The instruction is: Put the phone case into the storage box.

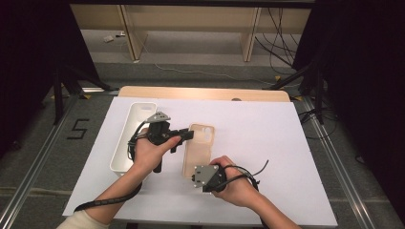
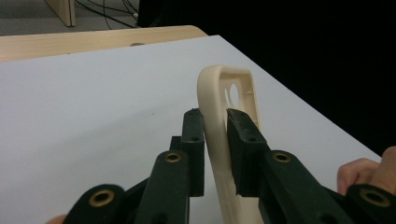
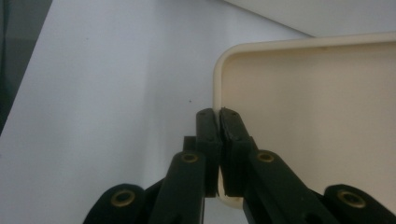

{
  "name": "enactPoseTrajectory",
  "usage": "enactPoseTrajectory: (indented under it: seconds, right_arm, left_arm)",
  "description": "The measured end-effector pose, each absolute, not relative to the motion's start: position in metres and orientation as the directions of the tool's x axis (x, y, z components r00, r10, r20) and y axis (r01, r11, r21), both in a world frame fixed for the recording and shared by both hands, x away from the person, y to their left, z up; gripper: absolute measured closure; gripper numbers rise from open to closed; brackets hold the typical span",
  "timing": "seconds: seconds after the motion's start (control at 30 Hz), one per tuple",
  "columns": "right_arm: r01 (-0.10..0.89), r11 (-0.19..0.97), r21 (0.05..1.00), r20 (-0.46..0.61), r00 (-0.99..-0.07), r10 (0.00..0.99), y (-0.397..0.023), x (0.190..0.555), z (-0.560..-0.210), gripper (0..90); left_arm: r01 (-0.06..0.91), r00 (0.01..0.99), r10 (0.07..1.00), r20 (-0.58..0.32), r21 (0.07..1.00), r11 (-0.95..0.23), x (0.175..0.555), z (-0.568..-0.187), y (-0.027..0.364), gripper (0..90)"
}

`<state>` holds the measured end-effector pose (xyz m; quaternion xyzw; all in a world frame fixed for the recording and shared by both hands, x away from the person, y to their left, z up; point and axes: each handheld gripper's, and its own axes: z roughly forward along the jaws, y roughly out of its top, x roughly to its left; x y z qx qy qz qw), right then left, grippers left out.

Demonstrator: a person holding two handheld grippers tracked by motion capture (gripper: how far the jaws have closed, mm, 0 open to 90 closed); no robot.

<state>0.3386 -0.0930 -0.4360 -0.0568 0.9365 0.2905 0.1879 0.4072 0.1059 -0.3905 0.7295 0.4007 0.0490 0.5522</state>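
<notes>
Currently both grippers pinch the beige phone case (image 1: pixel 197 149), which lies near the middle of the white table sheet (image 1: pixel 267 143). Left gripper (image 2: pixel 215 135): jaws clamped across the case's side wall near the camera-hole end, pads pressing on the rim from both sides. Right gripper (image 3: pixel 219 122): jaws pressed nearly together on the thin rim at the case's rounded near corner. In the high view the left hand (image 1: pixel 152 151) comes in across the case's far end, and the right hand (image 1: pixel 239 183) holds the near end. Risks, as judged: the case looks soft and thin-walled, so pulling the two grips apart or twisting them out of step could bow or fold it; the right grip sits on very little rim and may slip off if the case is lifted unevenly. White bin (image 1: pixel 133 136) stands just left of the left hand, long side parallel to the case; what shows of its inside appears empty, though the near part is hidden behind the hand.
</notes>
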Motion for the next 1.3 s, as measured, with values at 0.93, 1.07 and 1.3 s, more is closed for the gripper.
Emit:
enactPoseTrajectory:
  seconds: [0.93, 1.07, 1.3]
  right_arm:
    - [-0.015, 0.705, 0.709, -0.285, -0.920, 0.267, -0.108, 0.347, -0.424, 44.5]
    - [0.037, 0.643, 0.765, -0.225, -0.920, 0.320, -0.114, 0.350, -0.420, 38.0]
    - [0.071, 0.581, 0.811, -0.185, -0.910, 0.371, -0.120, 0.350, -0.417, 32.7]
  left_arm:
    - [0.448, 0.685, 0.665, -0.299, 0.892, -0.061, 0.400, -0.377, 0.113, 82.2]
    - [0.436, 0.685, 0.669, -0.288, 0.898, -0.060, 0.400, -0.376, 0.114, 82.2]
    - [0.430, 0.675, 0.680, -0.285, 0.902, -0.048, 0.400, -0.374, 0.118, 82.2]
